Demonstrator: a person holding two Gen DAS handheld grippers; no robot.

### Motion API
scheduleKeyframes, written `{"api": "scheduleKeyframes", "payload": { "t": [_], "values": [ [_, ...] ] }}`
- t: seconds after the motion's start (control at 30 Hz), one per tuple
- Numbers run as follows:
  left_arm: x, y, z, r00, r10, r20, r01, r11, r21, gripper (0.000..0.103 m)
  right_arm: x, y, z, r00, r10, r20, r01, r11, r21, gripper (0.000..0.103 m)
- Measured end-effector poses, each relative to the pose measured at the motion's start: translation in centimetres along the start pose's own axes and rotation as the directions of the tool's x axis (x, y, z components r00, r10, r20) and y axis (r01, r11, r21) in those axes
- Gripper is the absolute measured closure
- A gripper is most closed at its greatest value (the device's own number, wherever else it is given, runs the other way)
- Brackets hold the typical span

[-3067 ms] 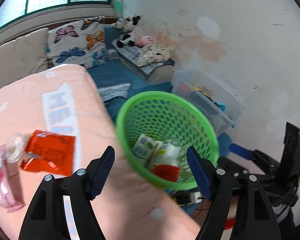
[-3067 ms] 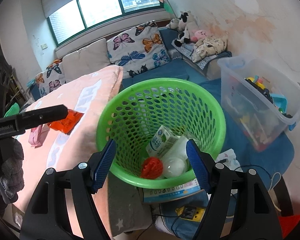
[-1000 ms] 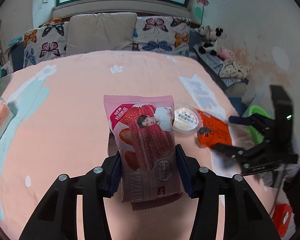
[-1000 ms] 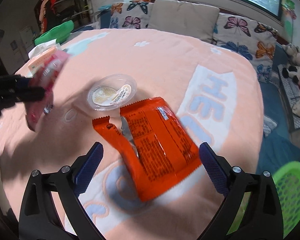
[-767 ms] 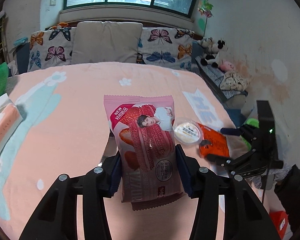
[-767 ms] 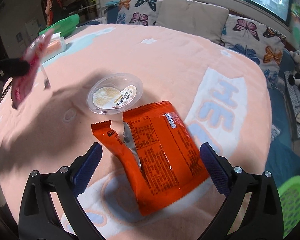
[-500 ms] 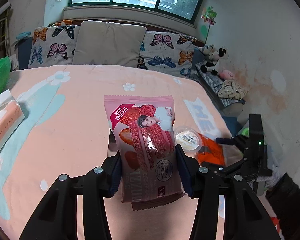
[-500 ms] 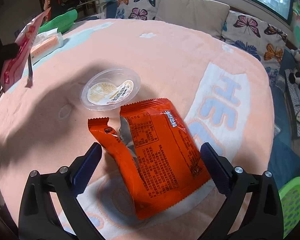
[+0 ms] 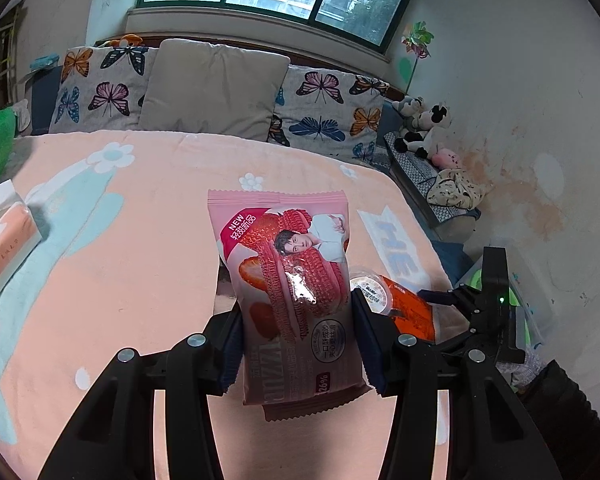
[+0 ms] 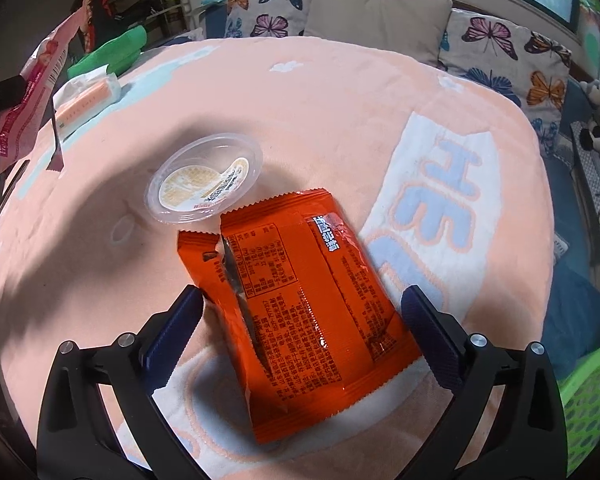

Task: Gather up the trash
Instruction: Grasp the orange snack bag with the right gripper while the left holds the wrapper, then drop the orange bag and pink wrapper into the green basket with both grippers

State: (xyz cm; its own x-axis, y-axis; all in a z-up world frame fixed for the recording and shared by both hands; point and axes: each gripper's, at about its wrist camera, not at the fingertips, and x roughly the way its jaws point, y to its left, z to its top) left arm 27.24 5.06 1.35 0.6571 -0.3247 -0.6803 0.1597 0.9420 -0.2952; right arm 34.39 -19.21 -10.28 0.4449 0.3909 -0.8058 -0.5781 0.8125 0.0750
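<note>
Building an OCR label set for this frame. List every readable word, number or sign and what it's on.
"NEW" and "26%": pink snack bag, clamped in the left gripper; its Chinese print is too small to transcribe.
"HE", large pale-blue letters: peach blanket.
Orange wrapper, between the open right gripper jaws: nutrition table and dense Chinese print, too small.
Clear plastic cup: label unreadable.
Tissue pack: print unreadable.

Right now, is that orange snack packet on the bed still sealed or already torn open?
Torn open. The orange packet lies flat on the blanket, with a ripped strip hanging loose at its top left corner and silver lining showing through the tear.
</note>
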Motion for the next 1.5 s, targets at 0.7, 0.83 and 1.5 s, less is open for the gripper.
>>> {"api": "scheduleKeyframes", "payload": {
  "t": [0.7,0.83,1.5],
  "values": [
    [1.3,-5.2,-2.0,0.996,-0.073,-0.057,0.077,0.995,0.065,0.055,-7.3,-0.4,-4.6,0.993,-0.09,0.076,0.078,0.986,0.149,0.04],
    [1.4,-7.4,-2.6,0.993,-0.099,-0.07,0.106,0.989,0.102,0.055,-9.7,-0.6,-6.3,0.988,-0.119,0.099,0.099,0.977,0.188,0.04],
    [5.0,-21.2,-4.8,0.961,-0.211,-0.177,0.252,0.935,0.25,0.055,-18.1,-6.0,-15.9,0.944,-0.321,0.08,0.257,0.862,0.436,0.039]
  ]
}}
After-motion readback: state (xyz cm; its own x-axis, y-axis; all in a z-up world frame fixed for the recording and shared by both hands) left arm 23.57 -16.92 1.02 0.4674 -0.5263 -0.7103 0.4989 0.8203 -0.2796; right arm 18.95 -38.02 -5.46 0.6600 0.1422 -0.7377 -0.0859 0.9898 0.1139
